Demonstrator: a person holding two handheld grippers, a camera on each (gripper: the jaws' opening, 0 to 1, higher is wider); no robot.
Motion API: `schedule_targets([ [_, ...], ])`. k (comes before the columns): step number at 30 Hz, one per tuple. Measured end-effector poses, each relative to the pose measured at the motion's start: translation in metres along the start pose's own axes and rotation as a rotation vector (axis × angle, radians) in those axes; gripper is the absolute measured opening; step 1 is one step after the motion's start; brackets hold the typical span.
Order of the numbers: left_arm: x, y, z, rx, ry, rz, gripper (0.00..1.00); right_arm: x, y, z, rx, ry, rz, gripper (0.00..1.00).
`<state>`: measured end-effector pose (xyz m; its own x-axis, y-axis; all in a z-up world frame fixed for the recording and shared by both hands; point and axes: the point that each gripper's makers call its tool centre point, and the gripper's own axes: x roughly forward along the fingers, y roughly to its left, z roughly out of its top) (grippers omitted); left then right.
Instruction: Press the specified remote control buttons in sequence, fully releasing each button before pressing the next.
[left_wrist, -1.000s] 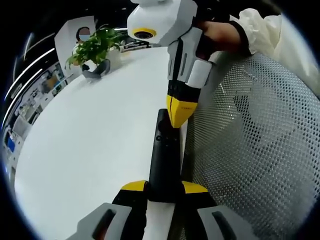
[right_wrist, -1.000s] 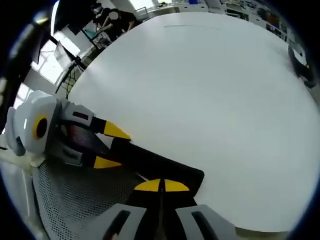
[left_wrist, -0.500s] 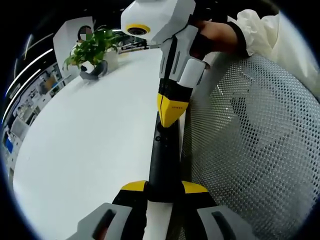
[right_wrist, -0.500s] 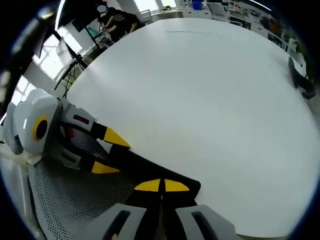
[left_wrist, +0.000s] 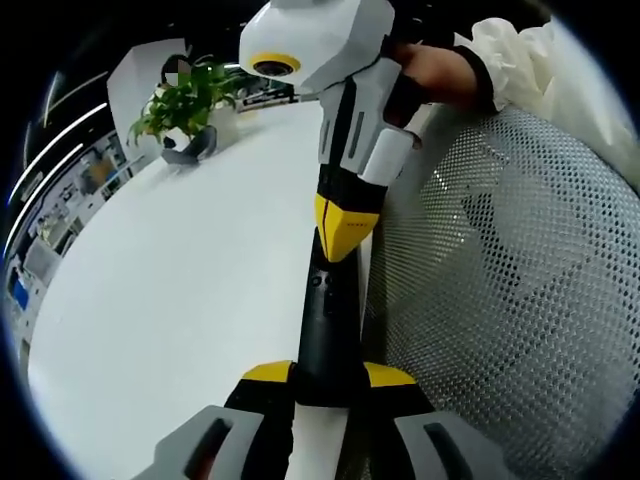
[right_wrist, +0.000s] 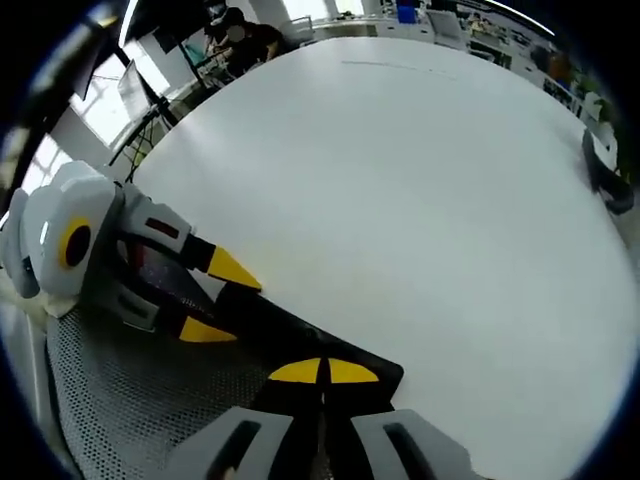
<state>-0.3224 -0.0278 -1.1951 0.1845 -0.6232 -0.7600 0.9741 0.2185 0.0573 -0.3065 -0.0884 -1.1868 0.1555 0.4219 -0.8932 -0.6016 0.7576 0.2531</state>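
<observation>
A slim black remote (left_wrist: 326, 320) runs lengthwise along the edge of the white table (left_wrist: 180, 270). My left gripper (left_wrist: 328, 375) is shut on its near end, one yellow-tipped jaw on each side. From above, my right gripper (left_wrist: 343, 235) comes down shut, and its yellow tip rests on the far, button end of the remote. In the right gripper view, the right gripper (right_wrist: 323, 371) is shut with its tips against the remote (right_wrist: 300, 335). The left gripper (right_wrist: 222, 300) clamps the remote from the left.
A white mesh chair back (left_wrist: 500, 290) stands right beside the remote, off the table edge. A potted plant (left_wrist: 190, 95) and a grey object (left_wrist: 188, 145) sit at the table's far side. A hand and white sleeve (left_wrist: 470, 65) hold the right gripper. People (right_wrist: 235, 30) are beyond the table.
The right gripper's shut tip has shifted from the remote's right side onto its far end. The left gripper's hold on the remote is unchanged.
</observation>
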Motion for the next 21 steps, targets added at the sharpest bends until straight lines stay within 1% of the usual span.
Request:
schedule_targets([
  [4, -0.0001, 0.0004, 0.0001, -0.004, -0.002, 0.0, 0.25, -0.0001, -0.0021, 0.0004, 0.034, -0.015, 0.028, 0.0],
  [6, -0.0002, 0.0004, 0.0002, -0.007, -0.003, 0.0, 0.25, -0.0004, -0.001, 0.0006, 0.036, -0.019, 0.035, 0.0],
  [11, 0.0, 0.0005, 0.0007, -0.007, -0.007, 0.003, 0.25, 0.0002, 0.0012, 0.0011, -0.027, -0.015, 0.012, 0.0],
  [16, 0.0, 0.0002, 0.0009, -0.009, -0.007, 0.004, 0.25, -0.0002, 0.0003, 0.0012, -0.031, -0.017, 0.011, 0.0],
  [19, 0.0004, 0.0005, 0.0007, -0.011, -0.007, 0.004, 0.25, 0.0, 0.0013, 0.0013, -0.053, -0.01, -0.002, 0.0],
  [21, 0.0002, 0.0004, 0.0007, -0.011, -0.007, 0.005, 0.25, 0.0002, 0.0003, 0.0012, -0.051, -0.008, -0.002, 0.0],
])
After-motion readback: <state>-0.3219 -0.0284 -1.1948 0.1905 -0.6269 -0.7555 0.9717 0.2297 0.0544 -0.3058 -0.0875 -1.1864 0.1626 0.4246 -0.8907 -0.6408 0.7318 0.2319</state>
